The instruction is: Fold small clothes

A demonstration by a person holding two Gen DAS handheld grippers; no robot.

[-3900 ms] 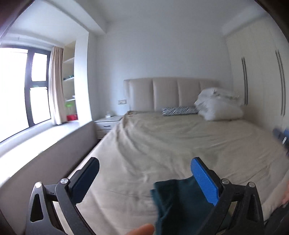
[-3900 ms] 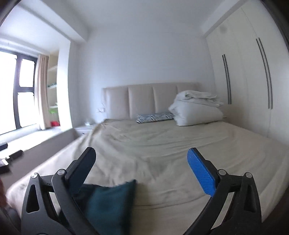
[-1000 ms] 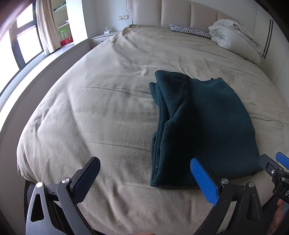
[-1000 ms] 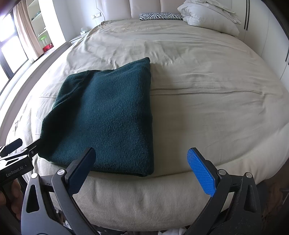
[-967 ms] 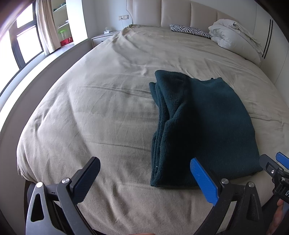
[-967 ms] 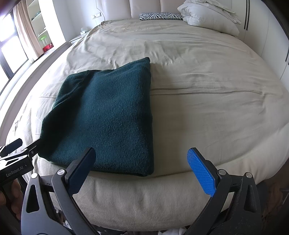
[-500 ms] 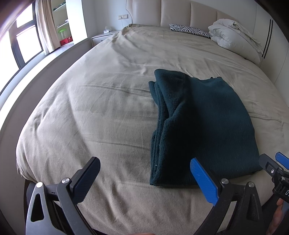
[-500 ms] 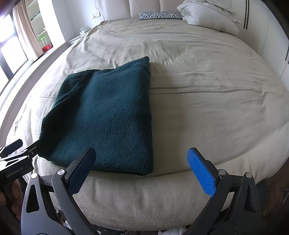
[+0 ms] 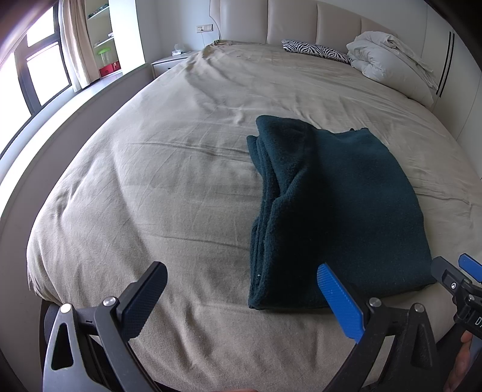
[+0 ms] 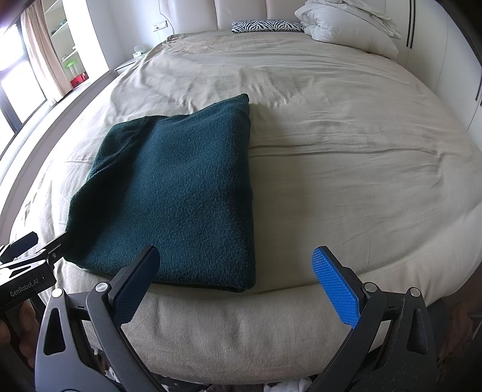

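Observation:
A dark teal garment (image 9: pixel 331 208) (image 10: pixel 177 193) lies folded into a flat rectangle near the foot of the beige bed (image 9: pixel 168 187) (image 10: pixel 346 169), its layered edges facing left. My left gripper (image 9: pixel 241 295) hovers open over the bed's foot edge, just left of the garment's near corner, holding nothing. Over the same edge, my right gripper (image 10: pixel 235 274) is open too, its dark finger above the garment's near edge and its blue finger past the right side. Each gripper shows at the margin of the other's view.
White bedding (image 9: pixel 391 66) (image 10: pixel 346 27) is piled at the headboard beside a zebra-print pillow (image 9: pixel 316 51) (image 10: pixel 265 25). A nightstand (image 9: pixel 168 63) and shelves by the window stand at the left. Wardrobe doors line the right wall. A hand (image 10: pixel 12 325) grips the left tool.
About four seconds ago both views faced the headboard with the garment low in frame; they have since tipped down onto the bed. Over the last second nothing has visibly moved.

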